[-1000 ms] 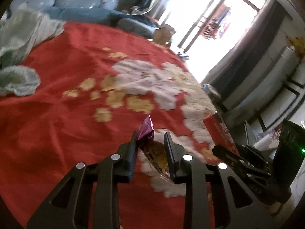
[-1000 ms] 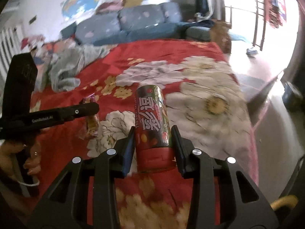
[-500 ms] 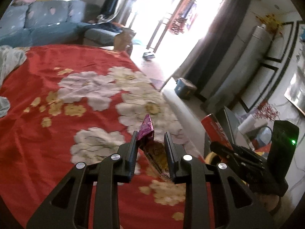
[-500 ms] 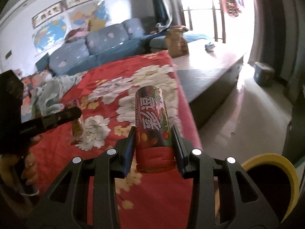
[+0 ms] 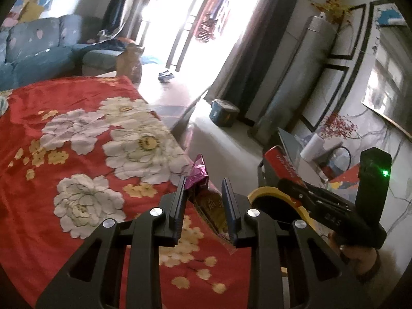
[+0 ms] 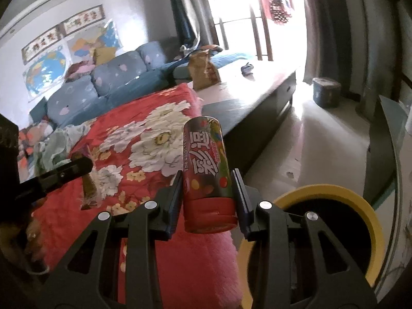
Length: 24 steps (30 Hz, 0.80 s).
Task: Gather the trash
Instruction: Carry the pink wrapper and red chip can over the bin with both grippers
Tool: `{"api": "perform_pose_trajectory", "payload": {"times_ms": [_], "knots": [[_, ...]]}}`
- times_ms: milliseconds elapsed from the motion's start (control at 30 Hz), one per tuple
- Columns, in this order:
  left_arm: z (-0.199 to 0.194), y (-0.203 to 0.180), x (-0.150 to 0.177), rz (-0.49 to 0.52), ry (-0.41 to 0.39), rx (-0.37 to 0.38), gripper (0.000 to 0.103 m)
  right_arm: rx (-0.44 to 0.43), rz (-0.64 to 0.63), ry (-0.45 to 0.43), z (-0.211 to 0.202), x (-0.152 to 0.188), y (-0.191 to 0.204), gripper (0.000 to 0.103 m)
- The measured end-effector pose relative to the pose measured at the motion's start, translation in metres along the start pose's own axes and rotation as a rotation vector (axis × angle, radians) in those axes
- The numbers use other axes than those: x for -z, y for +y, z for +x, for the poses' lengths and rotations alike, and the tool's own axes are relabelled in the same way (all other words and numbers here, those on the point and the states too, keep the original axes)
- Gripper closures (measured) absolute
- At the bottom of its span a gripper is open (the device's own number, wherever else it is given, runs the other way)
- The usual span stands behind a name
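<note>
- Red-capped candy tube (image 6: 206, 170), reading "THE SOLID", is sitting pinched in the right gripper (image 6: 207, 193) beside the yellow-rimmed bin (image 6: 360, 206).
- Left gripper (image 5: 203, 195) is pinching a crinkled purple-and-gold wrapper (image 5: 198, 175) over the red floral bedspread (image 5: 64, 134).

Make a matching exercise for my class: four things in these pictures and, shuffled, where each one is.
Things:
1. snack wrapper
2. candy tube
3. yellow-rimmed bin
4. red floral blanket

Places:
A. on the floor beside the bed
B. in the left tongs
C. spread over the bed
D. in the right tongs

Pairs: 1-B, 2-D, 3-A, 4-C
</note>
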<state>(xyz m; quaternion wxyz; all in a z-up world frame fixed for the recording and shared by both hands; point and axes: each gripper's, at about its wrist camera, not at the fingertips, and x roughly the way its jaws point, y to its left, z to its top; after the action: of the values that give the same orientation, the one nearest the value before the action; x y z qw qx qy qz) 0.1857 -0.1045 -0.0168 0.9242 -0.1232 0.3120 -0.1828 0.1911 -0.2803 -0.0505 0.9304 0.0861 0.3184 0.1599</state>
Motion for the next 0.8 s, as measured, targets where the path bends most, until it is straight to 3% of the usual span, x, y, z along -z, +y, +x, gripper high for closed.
{"api": "perform_pose_trajectory", "payload": {"times_ms": [800], "knots": [[0.007, -0.093, 0.025, 0.202, 0.041, 0.121, 0.077, 0.175, 0.191, -0.041, -0.053, 0.035, -0.065, 0.073]]}}
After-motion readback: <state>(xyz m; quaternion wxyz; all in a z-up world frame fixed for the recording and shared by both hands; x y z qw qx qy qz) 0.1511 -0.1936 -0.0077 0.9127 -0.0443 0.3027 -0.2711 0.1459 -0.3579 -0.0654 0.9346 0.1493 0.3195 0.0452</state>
